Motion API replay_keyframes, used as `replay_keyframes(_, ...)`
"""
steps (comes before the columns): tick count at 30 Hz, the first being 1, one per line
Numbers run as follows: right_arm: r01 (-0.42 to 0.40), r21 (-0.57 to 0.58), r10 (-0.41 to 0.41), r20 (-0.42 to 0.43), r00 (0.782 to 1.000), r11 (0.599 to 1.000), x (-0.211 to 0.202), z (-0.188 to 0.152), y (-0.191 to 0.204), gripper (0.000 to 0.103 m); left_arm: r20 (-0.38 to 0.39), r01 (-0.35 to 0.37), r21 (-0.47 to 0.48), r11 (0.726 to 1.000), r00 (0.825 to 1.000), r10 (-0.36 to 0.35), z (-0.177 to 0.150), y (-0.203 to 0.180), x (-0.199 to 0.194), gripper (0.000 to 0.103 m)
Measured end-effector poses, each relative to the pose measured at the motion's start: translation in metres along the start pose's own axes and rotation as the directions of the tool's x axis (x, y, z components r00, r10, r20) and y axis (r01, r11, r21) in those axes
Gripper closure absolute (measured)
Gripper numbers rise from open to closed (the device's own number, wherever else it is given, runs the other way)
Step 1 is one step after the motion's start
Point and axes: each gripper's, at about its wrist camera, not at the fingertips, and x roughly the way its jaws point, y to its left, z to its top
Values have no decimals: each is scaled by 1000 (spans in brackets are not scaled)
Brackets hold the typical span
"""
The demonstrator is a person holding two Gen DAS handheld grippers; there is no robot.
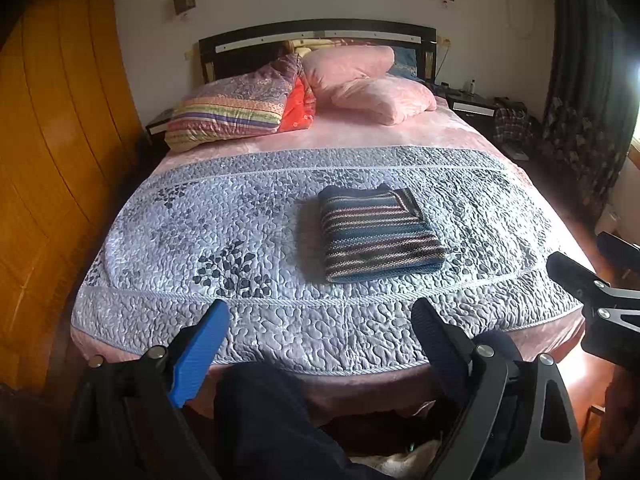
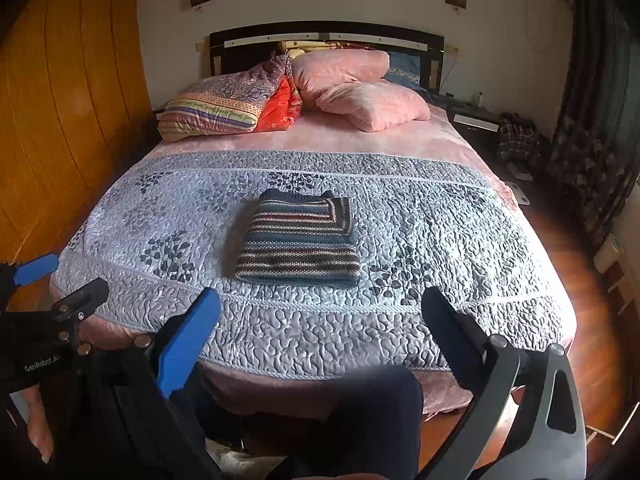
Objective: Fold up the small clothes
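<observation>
Blue-padded jaws wide apart, both grippers (image 1: 320, 320) (image 2: 320, 312) empty.

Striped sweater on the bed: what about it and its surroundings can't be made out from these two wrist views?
- Striped sweater: its underside and inner layers are hidden by its own folds in both views.
- Nightstand: the items on top are too small to identify.
- Left gripper and right gripper: bodies are cut off by the bottom edge.
- Floor before the bed: hidden by dark trouser legs.
</observation>
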Motion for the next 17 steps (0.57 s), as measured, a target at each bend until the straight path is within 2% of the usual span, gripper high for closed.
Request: replay_keyframes(17, 13, -4, -13, 7, 1000, 1000, -1, -1, 2, 3, -6, 3, 4, 1000, 1000, -3, -2, -1, 2, 11)
